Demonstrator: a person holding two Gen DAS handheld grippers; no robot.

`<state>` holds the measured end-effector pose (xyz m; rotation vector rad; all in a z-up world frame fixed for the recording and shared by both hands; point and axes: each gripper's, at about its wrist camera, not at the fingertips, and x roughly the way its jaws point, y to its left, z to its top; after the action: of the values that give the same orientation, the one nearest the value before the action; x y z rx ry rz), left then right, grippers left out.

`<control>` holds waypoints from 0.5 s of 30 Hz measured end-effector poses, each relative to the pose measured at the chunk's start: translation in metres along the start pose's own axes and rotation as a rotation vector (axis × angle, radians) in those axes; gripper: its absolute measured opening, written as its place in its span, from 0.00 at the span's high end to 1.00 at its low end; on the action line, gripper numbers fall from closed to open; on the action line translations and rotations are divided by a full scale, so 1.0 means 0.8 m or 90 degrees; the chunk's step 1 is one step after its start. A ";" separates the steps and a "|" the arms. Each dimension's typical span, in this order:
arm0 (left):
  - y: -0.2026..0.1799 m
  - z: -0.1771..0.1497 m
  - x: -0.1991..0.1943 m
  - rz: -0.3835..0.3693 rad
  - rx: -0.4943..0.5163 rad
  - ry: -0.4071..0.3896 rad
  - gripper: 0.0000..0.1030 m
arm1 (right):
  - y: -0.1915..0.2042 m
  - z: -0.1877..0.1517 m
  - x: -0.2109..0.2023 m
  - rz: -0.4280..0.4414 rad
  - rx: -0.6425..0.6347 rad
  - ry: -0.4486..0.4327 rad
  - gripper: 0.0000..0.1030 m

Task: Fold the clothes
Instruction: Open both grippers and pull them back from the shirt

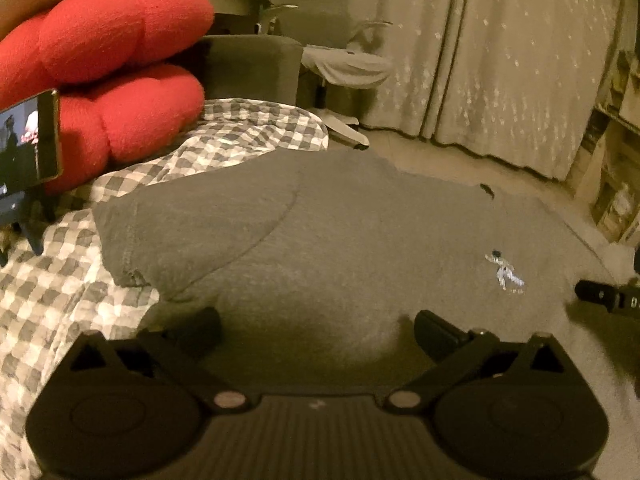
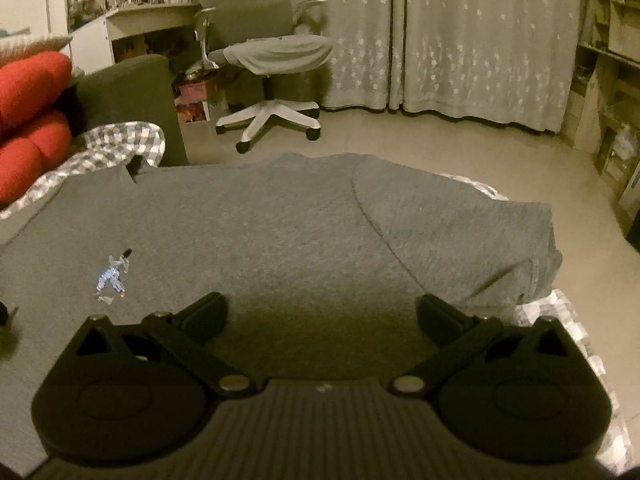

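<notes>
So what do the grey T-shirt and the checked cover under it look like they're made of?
Grey T-shirt: looks like matte cotton-type jersey, heathered, with soft seams and a small printed figure. Checked cover: thin woven-looking fabric, matte and rumpled; the fibre can't be told.

You have a bed covered by a checked sheet [image 1: 60, 288], showing at the left of the left wrist frame and at the lower right edge of the right wrist frame. A grey T-shirt [image 2: 280, 232] lies spread flat across it. Red cushions [image 1: 120, 80] sit at the upper left.
</notes>
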<state>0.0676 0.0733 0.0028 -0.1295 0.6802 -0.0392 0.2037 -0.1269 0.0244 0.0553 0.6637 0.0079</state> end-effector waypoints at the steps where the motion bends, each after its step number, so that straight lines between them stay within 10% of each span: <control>1: 0.001 0.000 0.000 -0.002 -0.005 -0.003 0.00 | 0.000 0.000 -0.001 0.003 0.002 -0.002 0.00; 15: -0.008 -0.002 0.001 0.004 0.025 -0.008 0.00 | 0.017 0.001 -0.007 -0.017 -0.016 0.049 0.00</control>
<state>0.0672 0.0671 0.0020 -0.0903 0.6668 -0.0452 0.1997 -0.1135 0.0290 0.0227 0.7415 -0.0076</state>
